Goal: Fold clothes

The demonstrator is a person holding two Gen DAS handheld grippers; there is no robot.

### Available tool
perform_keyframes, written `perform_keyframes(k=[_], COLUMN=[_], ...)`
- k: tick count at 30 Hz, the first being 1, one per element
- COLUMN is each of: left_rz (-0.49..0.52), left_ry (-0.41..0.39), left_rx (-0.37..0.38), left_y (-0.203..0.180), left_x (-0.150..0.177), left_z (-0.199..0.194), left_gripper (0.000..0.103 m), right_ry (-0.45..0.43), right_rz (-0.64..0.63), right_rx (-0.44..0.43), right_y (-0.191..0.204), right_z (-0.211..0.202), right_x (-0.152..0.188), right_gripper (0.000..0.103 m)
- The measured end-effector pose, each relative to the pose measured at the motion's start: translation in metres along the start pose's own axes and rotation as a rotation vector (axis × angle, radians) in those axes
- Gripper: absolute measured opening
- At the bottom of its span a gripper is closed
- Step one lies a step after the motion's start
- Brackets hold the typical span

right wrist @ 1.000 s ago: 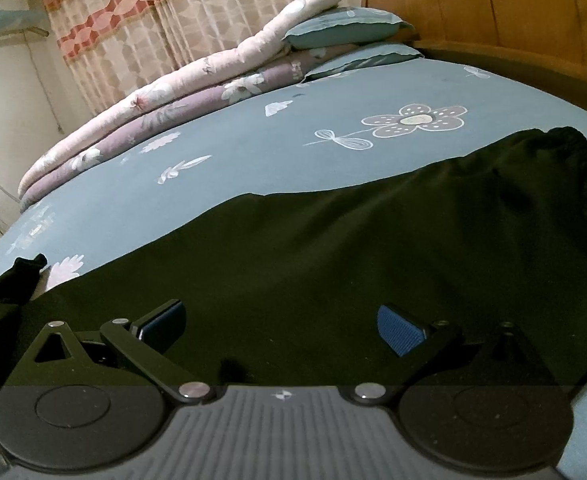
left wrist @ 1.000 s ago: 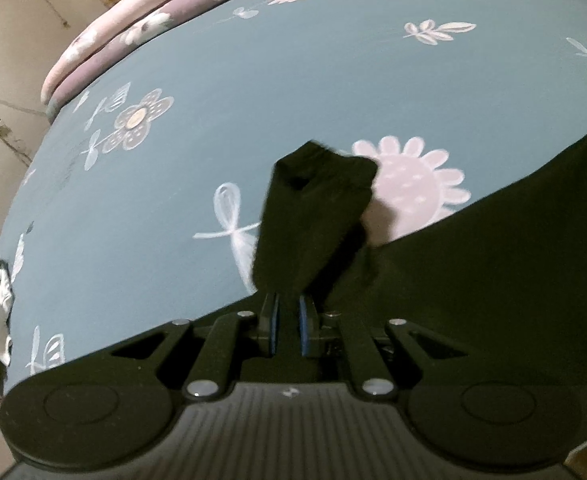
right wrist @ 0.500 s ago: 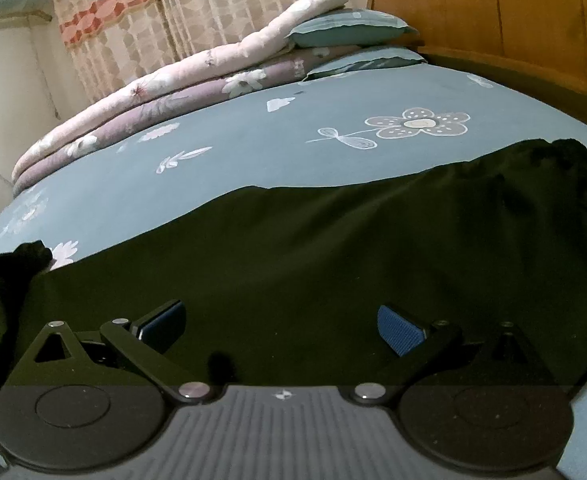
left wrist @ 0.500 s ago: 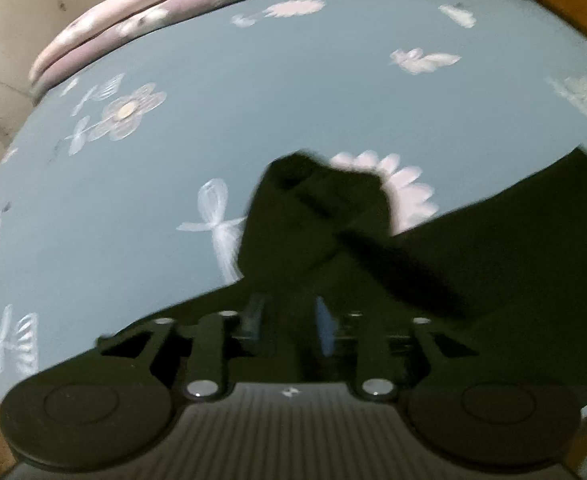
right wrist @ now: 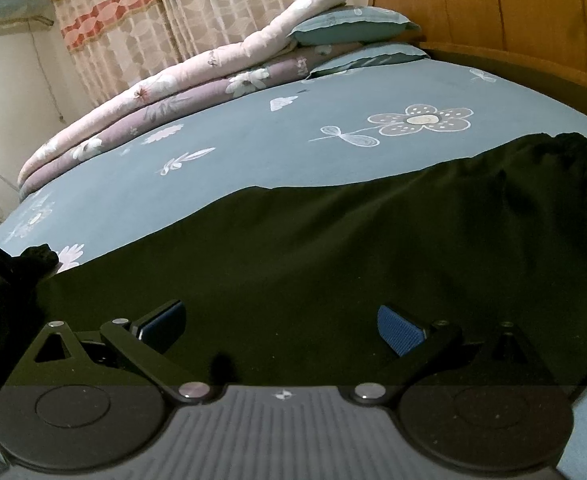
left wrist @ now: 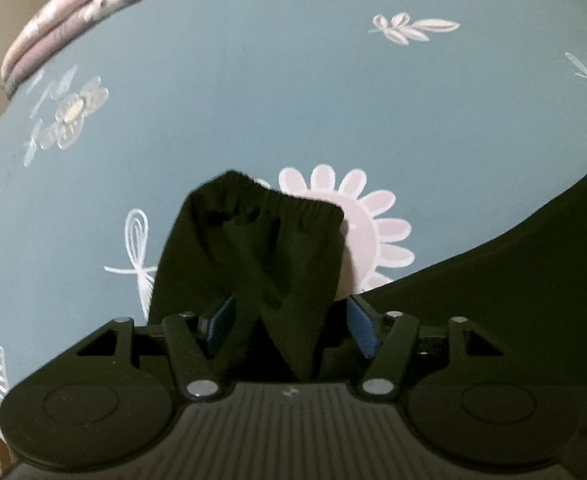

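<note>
the left gripper (left wrist: 289, 326) has its jaws spread, blue pads (left wrist: 360, 330) showing on either side of a bunched black cuff (left wrist: 261, 240) with a gathered elastic edge. the cuff stands up between the jaws and drapes over the gripper's body; whether either pad touches the cloth is hard to tell. it is the end of one leg of the black trousers (left wrist: 505, 280), which run off to the right of the cuff across the blue bedsheet (left wrist: 277, 92). just behind the cuff the sheet has a large pink flower print (left wrist: 373, 224), partly covered by the cloth. farther back, the folded quilts (left wrist: 65, 20) lie along the far-left edge of the bed.

the right gripper (right wrist: 281, 326) is also spread wide, with nothing between its fingers, and hangs low over the middle of the trousers (right wrist: 333, 264). whether it touches the cloth cannot be told. the trousers lie flat across the sheet from side to side. to the left of the trousers' middle, the raised cuff (right wrist: 33, 264) shows beside a black part of the left gripper. to the far right, the cloth bunches into a wrinkled end (right wrist: 565, 164). beyond the trousers the sheet (right wrist: 221, 168) is bare up to the rolled quilts (right wrist: 165, 92) and two blue pillows (right wrist: 353, 26), with the wooden headboard (right wrist: 493, 4) to their right and a patterned curtain (right wrist: 165, 12) behind.
</note>
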State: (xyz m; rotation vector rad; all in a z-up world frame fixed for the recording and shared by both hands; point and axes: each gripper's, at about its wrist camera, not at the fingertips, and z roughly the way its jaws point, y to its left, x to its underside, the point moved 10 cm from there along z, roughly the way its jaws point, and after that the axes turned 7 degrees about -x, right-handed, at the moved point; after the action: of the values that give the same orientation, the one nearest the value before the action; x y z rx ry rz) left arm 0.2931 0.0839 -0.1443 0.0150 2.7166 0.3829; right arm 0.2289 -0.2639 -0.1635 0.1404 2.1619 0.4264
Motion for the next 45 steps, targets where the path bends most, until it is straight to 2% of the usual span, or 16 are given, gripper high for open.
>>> perform_keyframes(k=[1,3,7,13,19,21,24,26,28,30,35,42,43,45], left_rz=[0.003,0.009,0.014,0.032,0.025,-0.015,-0.077,-0.115,-0.135,-0.124,-0.107,-0.098,-0.093,-0.072], left_ry=[0.012,0.035,-0.013,-0.044,-0.022,-0.016,-0.044,-0.063,-0.082,-0.104,-0.100,0.002,0.010,0.010], left_rx=[-0.003,-0.010,-0.010,-0.042,-0.069,-0.055,0.005,0.058,0.120,0.156,0.202,0.065,0.045,0.034], left_y=[-0.001,-0.002,0.007,0.039,0.078,0.090,0.094,0.093,0.084,0.070,0.031,0.009,0.008,0.005], left_x=[0.000,-0.001,0.000,0.021,0.056,0.066,0.067,0.064,0.055,0.045,0.020,0.008,0.007,0.007], left_z=[0.005,0.015,0.004,-0.025,-0.031,-0.030,-0.036,-0.042,-0.049,-0.056,-0.049,0.007,0.013,0.019], left_gripper=[0.039,0.023,0.017,0.017,0.017,0.017,0.017,0.023,0.040,0.049,0.059,0.058,0.054,0.032], right_ry=[0.003,0.006,0.009,0.012,0.016,0.016,0.015,0.016,0.019,0.021,0.018,0.012,0.010,0.007], right_rz=[-0.003,-0.013,-0.034,-0.051,-0.071,-0.088,-0.117,-0.139,-0.158,-0.173,-0.159,-0.089,-0.080,-0.064], right_rx=[-0.003,-0.006,0.003,0.007,0.022,0.036,0.064,0.082,0.096,0.106,0.097,0.049,0.045,0.037], right_y=[0.001,0.003,0.005,0.008,0.011,0.013,0.014,0.015,0.016,0.017,0.016,0.011,0.010,0.008], right_z=[0.000,0.001,0.003,0.004,0.007,0.008,0.010,0.011,0.012,0.013,0.011,0.009,0.009,0.008], right_x=[0.000,0.001,0.002,0.003,0.005,0.006,0.008,0.009,0.011,0.012,0.011,0.006,0.005,0.004], right_gripper=[0.103,0.103,0.103,0.103,0.103,0.103,0.103,0.103,0.103,0.103,0.103,0.103,0.103,0.103])
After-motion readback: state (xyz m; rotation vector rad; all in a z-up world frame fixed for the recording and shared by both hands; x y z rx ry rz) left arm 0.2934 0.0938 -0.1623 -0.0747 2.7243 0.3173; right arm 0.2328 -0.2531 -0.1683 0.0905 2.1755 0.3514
